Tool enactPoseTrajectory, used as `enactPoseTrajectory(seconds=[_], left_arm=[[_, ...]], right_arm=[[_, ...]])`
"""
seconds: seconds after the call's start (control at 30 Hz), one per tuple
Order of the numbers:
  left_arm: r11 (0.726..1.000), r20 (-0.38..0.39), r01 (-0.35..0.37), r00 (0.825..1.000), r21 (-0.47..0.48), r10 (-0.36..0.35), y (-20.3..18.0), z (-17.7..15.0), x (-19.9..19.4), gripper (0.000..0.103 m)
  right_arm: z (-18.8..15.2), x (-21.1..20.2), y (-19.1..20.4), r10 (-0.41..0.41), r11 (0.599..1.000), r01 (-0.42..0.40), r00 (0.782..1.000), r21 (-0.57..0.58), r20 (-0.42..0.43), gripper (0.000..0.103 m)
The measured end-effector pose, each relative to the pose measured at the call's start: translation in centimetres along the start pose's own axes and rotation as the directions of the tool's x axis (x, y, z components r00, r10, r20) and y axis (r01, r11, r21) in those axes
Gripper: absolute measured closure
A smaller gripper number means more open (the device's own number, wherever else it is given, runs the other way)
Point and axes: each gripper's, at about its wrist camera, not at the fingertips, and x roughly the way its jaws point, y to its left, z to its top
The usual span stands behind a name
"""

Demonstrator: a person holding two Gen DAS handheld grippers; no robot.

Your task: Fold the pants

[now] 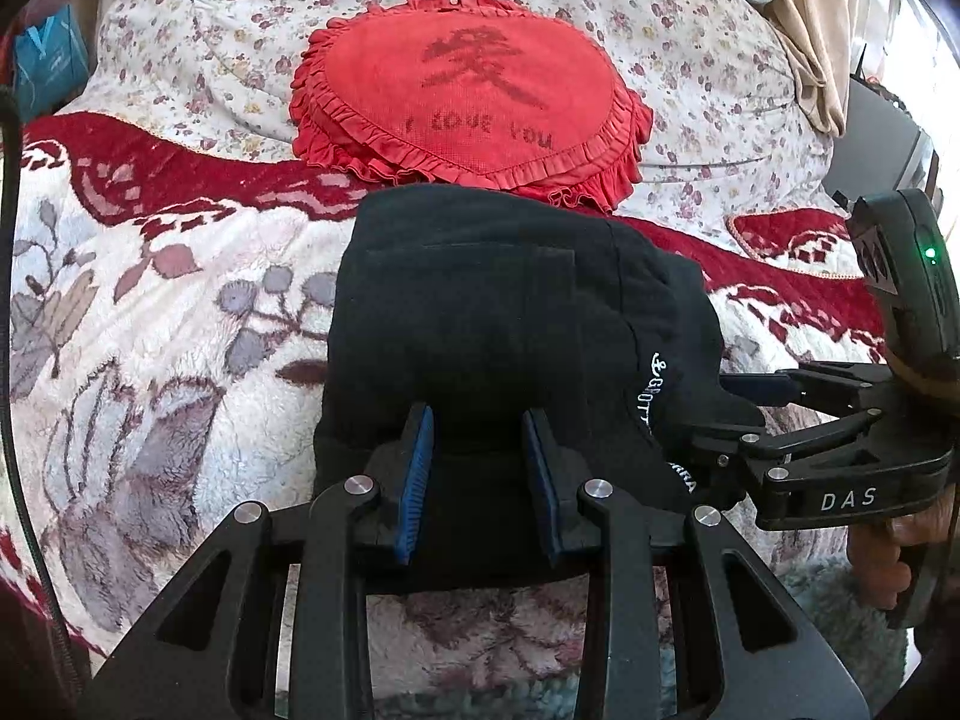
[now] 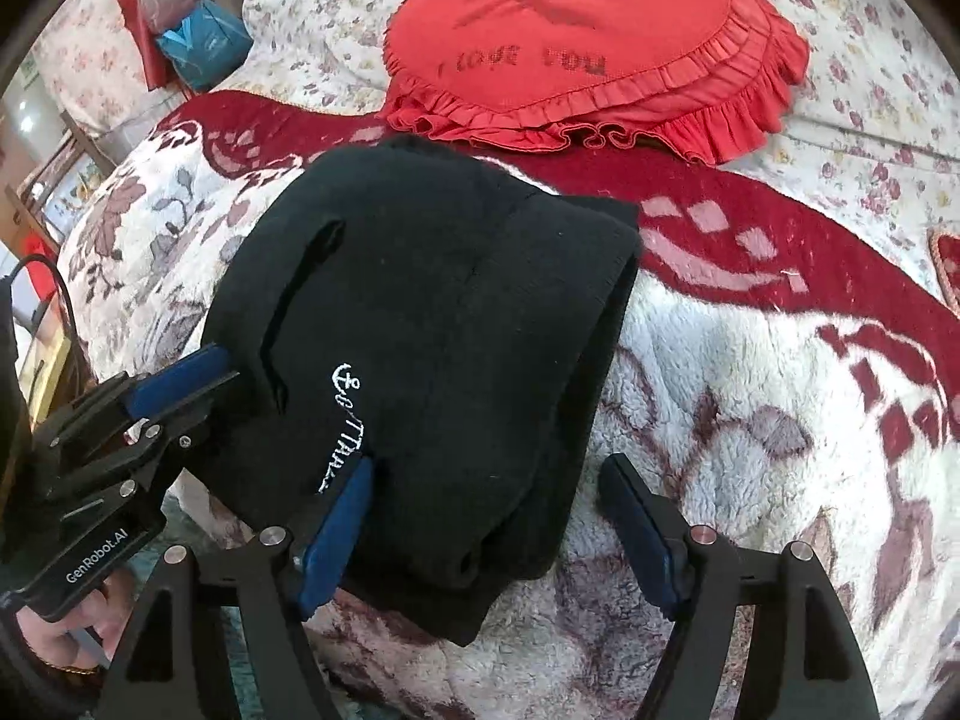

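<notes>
The black pants (image 1: 504, 324) lie folded into a compact bundle on the floral fleece blanket (image 1: 168, 348), white lettering on one side. My left gripper (image 1: 480, 456) is open at the bundle's near edge, blue pads on either side of the cloth. In the right wrist view the pants (image 2: 432, 324) fill the middle. My right gripper (image 2: 492, 510) is open wide, its jaws straddling the bundle's near right corner. The left gripper (image 2: 180, 384) shows at the left edge, the right gripper (image 1: 720, 414) at the right of the left view.
A red heart-shaped frilled cushion (image 1: 468, 90) lies just behind the pants. A flowered quilt (image 1: 690, 30) lies beyond it. A blue bag (image 2: 204, 42) sits at the far left. Beige cloth (image 1: 810, 30) hangs at the back right.
</notes>
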Motion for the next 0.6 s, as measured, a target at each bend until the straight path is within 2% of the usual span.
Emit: enactPoseTrajectory(seconds=[0.17, 0.23, 0.33, 0.37, 0.5, 0.6], left_arm=[[1.0, 0.005, 0.016, 1.0, -0.011, -0.016, 0.2, 0.0, -0.1, 0.071], [0.998, 0.008, 0.054, 0.998, -0.019, -0.054, 0.4, 0.1, -0.2, 0.063], [0.99, 0.005, 0.139, 0.99, 0.006, -0.139, -0.2, 0.1, -0.2, 0.032], [0.991, 0.002, 0.135, 0.991, 0.021, -0.135, -0.6, 0.2, -0.2, 0.027], [0.994, -0.01, 0.081, 0.997, 0.08, -0.08, -2.0, 0.1, -0.1, 0.023], [0.992, -0.014, 0.093, 0.996, 0.084, -0.092, -2.1, 0.3, 0.2, 0.016]], right_arm=[[0.0, 0.0, -0.1, 0.006, 1.0, -0.006, 1.0, 0.006, -0.001, 0.028], [0.0, 0.0, -0.1, 0.002, 1.0, -0.002, 1.0, 0.008, 0.0, 0.028], [0.1, 0.0, -0.1, 0.002, 1.0, -0.002, 1.0, 0.03, 0.001, 0.027], [0.1, 0.0, -0.1, -0.002, 0.999, 0.002, 1.0, 0.04, 0.002, 0.027], [0.3, 0.2, 0.1, -0.001, 1.0, 0.001, 1.0, 0.025, -0.014, 0.024], [0.5, 0.3, -0.3, 0.034, 0.999, -0.033, 0.999, 0.028, -0.019, 0.022]])
